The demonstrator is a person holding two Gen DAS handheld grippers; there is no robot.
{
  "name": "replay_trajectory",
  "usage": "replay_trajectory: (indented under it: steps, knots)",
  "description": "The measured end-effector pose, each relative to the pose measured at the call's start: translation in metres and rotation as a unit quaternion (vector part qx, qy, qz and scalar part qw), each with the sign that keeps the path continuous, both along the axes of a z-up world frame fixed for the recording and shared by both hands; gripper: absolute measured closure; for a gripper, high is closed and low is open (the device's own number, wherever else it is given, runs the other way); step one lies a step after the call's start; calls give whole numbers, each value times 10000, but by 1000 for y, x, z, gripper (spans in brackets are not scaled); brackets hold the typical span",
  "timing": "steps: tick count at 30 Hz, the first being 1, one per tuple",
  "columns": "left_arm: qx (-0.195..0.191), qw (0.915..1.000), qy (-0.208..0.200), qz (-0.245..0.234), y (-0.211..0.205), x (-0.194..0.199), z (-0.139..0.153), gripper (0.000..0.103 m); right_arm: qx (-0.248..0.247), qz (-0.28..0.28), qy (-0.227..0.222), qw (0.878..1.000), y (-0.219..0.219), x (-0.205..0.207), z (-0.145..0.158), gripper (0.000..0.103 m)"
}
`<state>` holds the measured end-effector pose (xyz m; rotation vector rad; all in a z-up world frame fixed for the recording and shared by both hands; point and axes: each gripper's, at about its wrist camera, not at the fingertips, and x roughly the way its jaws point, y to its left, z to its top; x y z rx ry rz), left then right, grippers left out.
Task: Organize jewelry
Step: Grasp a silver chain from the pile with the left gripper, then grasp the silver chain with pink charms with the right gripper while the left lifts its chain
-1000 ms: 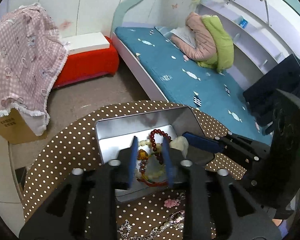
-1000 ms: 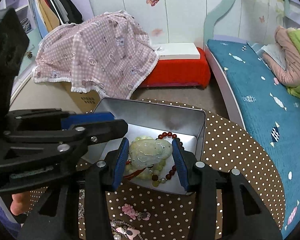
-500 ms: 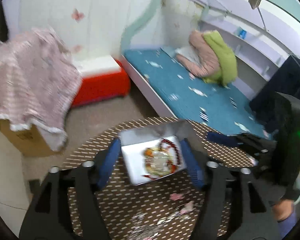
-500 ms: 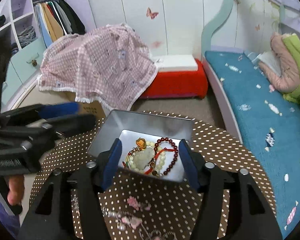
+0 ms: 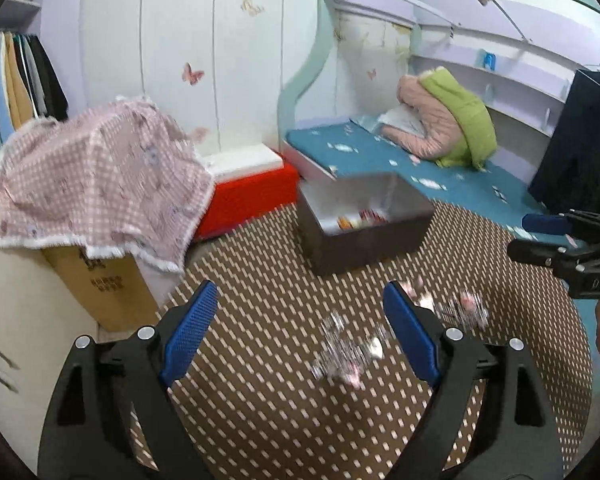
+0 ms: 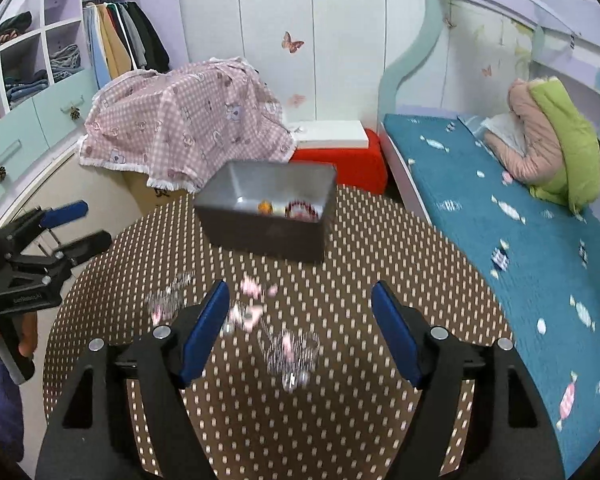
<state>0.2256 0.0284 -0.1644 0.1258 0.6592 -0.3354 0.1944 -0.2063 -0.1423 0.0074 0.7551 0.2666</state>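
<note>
Both claws spreading and empty: left gripper [image 5: 300,328], right gripper [image 6: 300,320], each over the near half of the round brown polka-dot table [image 6: 380,420]. One grey metal tin [image 6: 266,220] sits toward the far edge, beads inside. Loose jewelry [image 6: 292,354] lies mid-table in blurred clusters, uncountable. Bare cloth on the right, up to the rim

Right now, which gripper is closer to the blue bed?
Right. The right gripper sits at the edge of the table beside the bed; the left gripper is across the table, toward the pink checked cloth. Both pairs of jaws are opening, empty.
</note>
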Motion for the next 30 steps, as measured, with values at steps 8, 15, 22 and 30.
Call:
replay_trajectory:
  steps: [8,15,22,30]
  knots:
    - [-68,9969,771,144,-7,18,-41,31,134,55,301,9994,6,-15,-27,31]
    - [-168,9870,1589,182,-14,53,-74,45,221,83,401,9989,4,-11,-37,31]
    - [487,9901,1318,24,-38,50,-77,53,273,74,502,9983,1,-4,-45,30]
    - [400,9906,1291,-199,-46,40,-78,95,269,137,475,9984,5,-2,-44,28]
